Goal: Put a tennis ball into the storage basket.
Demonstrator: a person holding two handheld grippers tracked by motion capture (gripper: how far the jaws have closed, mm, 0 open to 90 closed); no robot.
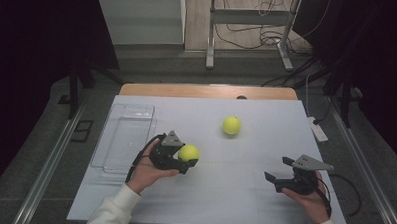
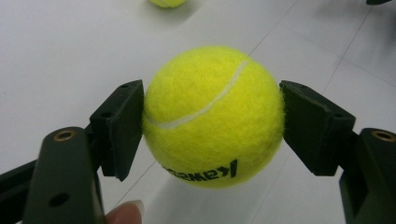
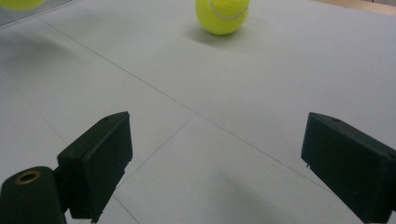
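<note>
Right of the clear tray (image 1: 124,139), seen from the high view, the left gripper (image 1: 190,163) is clamping a tennis ball (image 1: 188,152) and carrying it just off the tray's right edge. Tray is looking empty: transparent, shallow, nothing lying in it that I can make out. Second ball (image 1: 231,125) is sitting loose on the white table (image 1: 233,193), further right of the tray and toward the far side. Right gripper (image 1: 278,171) is waiting well right of the tray, jaws spread, holding nothing.

Left gripper view: pads (image 2: 122,125) are pressing the held ball (image 2: 214,116) at its widest line, one each side. Felt is giving good friction; ball is light, springy and round, so I'd judge an off-centre pinch would be squirting it out. Equator grip is the right one.

Right gripper view: jaws are standing wide with bare table between them, loose ball (image 3: 222,15) resting ahead.
</note>
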